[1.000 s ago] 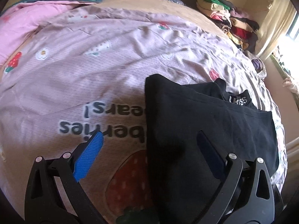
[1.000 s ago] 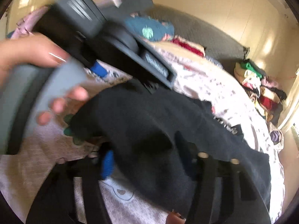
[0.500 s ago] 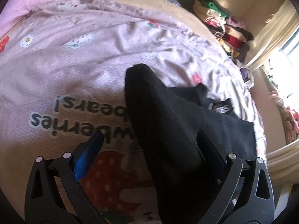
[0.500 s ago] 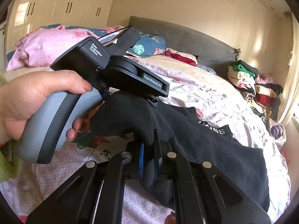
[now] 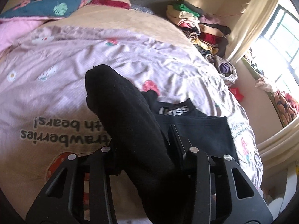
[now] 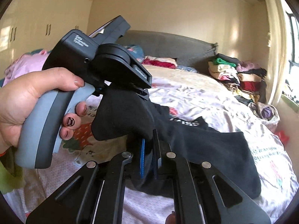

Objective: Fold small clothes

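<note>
Left tool [image 5: 142, 149]: jaws have just been closing and now pinch a thick fold of the black garment; the cloth fills the gap between the fingers, and the blue pads are hidden by it.
Right tool [image 6: 148, 155]: clamped tight on another bunch of the same cloth, with thin edges of blue pad showing on either side of the fabric.
Garment [image 5: 130, 123]: black, with a band reading "KISS" in white letters; one end is lifted off the bed in the two tools, the rest trails down onto the sheet toward the window side.
Hand [image 6: 28, 102]: seen from the right wrist view, wrapped round the grey handle of the left tool, fingers on the trigger side.
Sheet [image 5: 65, 71]: pale pink, printed with strawberries, flowers and upside-down words; it lies wrinkled under the garment.
Pillow [image 5: 46, 3]: dark blue with leaf print, at the head of the bed.
Clothes pile [image 5: 198, 24]: mixed colours, stacked at the far corner of the bed, well apart from the garment.
</note>
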The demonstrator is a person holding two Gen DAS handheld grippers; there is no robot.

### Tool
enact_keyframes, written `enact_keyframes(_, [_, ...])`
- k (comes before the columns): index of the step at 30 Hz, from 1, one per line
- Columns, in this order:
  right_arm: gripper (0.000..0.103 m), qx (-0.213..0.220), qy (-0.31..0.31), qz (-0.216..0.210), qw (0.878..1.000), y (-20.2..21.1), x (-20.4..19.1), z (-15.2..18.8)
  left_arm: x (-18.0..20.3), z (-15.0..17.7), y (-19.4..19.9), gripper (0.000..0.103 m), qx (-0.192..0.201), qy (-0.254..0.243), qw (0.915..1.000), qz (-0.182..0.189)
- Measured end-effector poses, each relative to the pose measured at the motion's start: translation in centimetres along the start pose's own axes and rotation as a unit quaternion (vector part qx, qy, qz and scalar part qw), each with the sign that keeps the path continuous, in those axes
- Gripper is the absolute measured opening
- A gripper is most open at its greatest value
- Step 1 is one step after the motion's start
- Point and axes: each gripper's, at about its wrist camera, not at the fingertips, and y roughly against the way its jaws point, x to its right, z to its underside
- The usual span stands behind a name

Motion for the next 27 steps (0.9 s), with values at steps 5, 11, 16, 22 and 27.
enact_keyframes(5, [0.006,0.004,-0.033,0.01,0.999,1.2,2.2,0.2,2.6,-0.3,0.3,0.032,0.005,-0.018,0.9998,0.004])
enact_keyframes(11, [0.006,0.003,-0.075,0.021,0.997,2.5,4.6,0.8,5.8,-0.2,-0.4,0.032,0.0,-0.033,0.9994,0.014])
enact_keyframes(16, [0.006,-0.003,-0.111,0.024,0.993,3.3,6.3,1.4,8.1,-0.1,-1.6,0.032,-0.007,-0.044,0.9987,0.022])
enact_keyframes(22, [0.006,-0.02,-0.154,0.03,0.987,3.7,8.4,2.6,10.6,0.7,-3.5,0.032,-0.022,-0.052,0.9977,0.036])
enact_keyframes(27, [0.006,-0.034,-0.186,0.038,0.981,3.9,10.0,3.7,12.6,1.4,-5.2,0.032,-0.034,-0.064,0.9964,0.044])
